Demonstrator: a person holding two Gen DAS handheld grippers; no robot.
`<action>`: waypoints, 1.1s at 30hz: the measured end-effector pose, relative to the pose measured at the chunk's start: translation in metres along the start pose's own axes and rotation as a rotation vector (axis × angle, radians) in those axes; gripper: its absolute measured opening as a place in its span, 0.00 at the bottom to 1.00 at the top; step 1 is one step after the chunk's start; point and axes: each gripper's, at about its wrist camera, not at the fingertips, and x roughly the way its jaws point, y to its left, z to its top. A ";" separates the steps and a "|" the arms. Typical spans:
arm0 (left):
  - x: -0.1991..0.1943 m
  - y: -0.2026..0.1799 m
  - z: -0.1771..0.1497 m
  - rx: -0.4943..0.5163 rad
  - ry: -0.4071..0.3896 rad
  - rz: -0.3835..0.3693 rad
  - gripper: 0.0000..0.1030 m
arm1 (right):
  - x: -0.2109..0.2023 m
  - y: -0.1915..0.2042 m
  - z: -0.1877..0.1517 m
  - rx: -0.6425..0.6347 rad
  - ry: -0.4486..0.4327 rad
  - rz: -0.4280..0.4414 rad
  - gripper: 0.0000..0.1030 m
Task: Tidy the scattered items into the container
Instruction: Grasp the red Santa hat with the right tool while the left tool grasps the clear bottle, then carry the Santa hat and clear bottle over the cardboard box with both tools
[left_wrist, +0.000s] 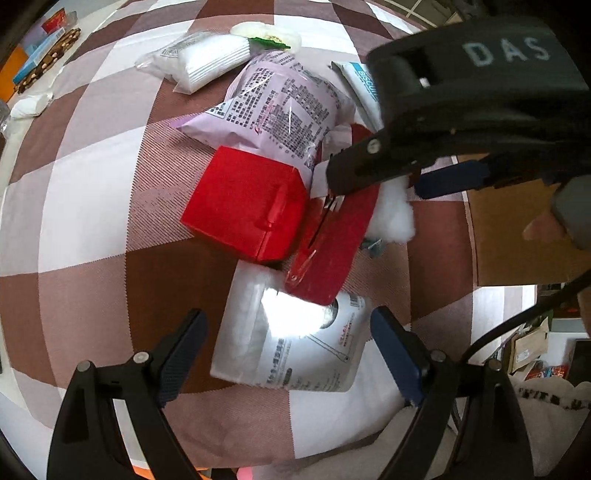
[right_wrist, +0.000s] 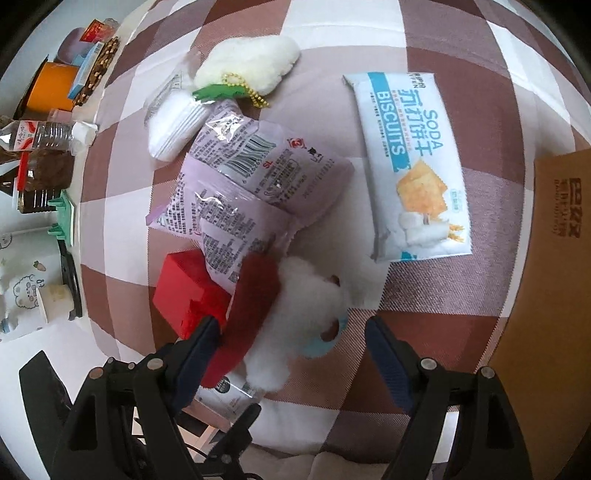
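Observation:
My left gripper (left_wrist: 288, 354) is open and points down, its fingers on either side of a white cotton-swab pouch (left_wrist: 288, 350) without pressing it. A red box (left_wrist: 243, 203) lies just beyond the pouch, beside a dark red felt piece (left_wrist: 332, 247). My right gripper (right_wrist: 295, 350) is open around a white fluffy plush toy (right_wrist: 306, 306); its left finger sits against the toy's red felt part (right_wrist: 255, 306). A purple snack bag (right_wrist: 251, 184), a soda biscuits pack (right_wrist: 410, 162), a white keychain plush (right_wrist: 247, 66) and a clear bag of white sticks (right_wrist: 173, 125) lie farther off. The cardboard box (right_wrist: 554, 258) stands at the right.
Everything rests on a brown and white checkered cloth (left_wrist: 85, 192). Past its left edge stand a water bottle (right_wrist: 44, 136), an orange tub (right_wrist: 51, 85), jars and cups. In the left wrist view the right gripper (left_wrist: 391, 184) hangs over the plush at upper right.

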 end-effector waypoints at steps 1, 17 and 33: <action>0.001 0.001 0.001 -0.002 -0.001 -0.007 0.89 | 0.003 0.001 0.001 0.006 0.002 -0.006 0.80; 0.009 0.003 -0.001 0.015 -0.009 -0.013 0.83 | 0.012 0.007 -0.002 -0.044 -0.063 -0.052 0.51; -0.014 0.068 0.014 -0.147 -0.035 0.038 0.82 | -0.026 -0.019 -0.019 0.048 -0.159 0.003 0.39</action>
